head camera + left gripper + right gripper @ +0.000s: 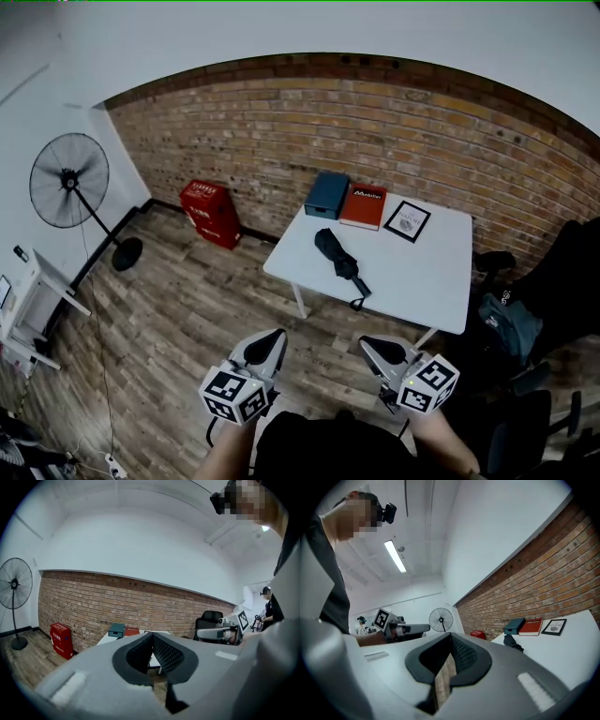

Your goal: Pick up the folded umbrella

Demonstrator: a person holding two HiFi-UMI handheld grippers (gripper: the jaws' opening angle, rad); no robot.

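The folded black umbrella point(339, 262) lies on the white table point(431, 272), its strap end toward the table's front edge. In the right gripper view the umbrella point(512, 642) shows as a dark bundle on the table's left part. My left gripper point(272, 337) and right gripper point(373, 345) hang side by side over the wooden floor, well short of the table. Both point toward it. The left gripper point(152, 636) has its jaws together with nothing between them. The right gripper point(450, 635) is shut and empty too.
A teal box point(326, 195), a red book point(364, 205) and a framed picture point(407, 221) line the table's far edge by the brick wall. A red crate point(211, 213) and a standing fan point(70, 183) are at the left. Black chairs point(562, 281) crowd the right.
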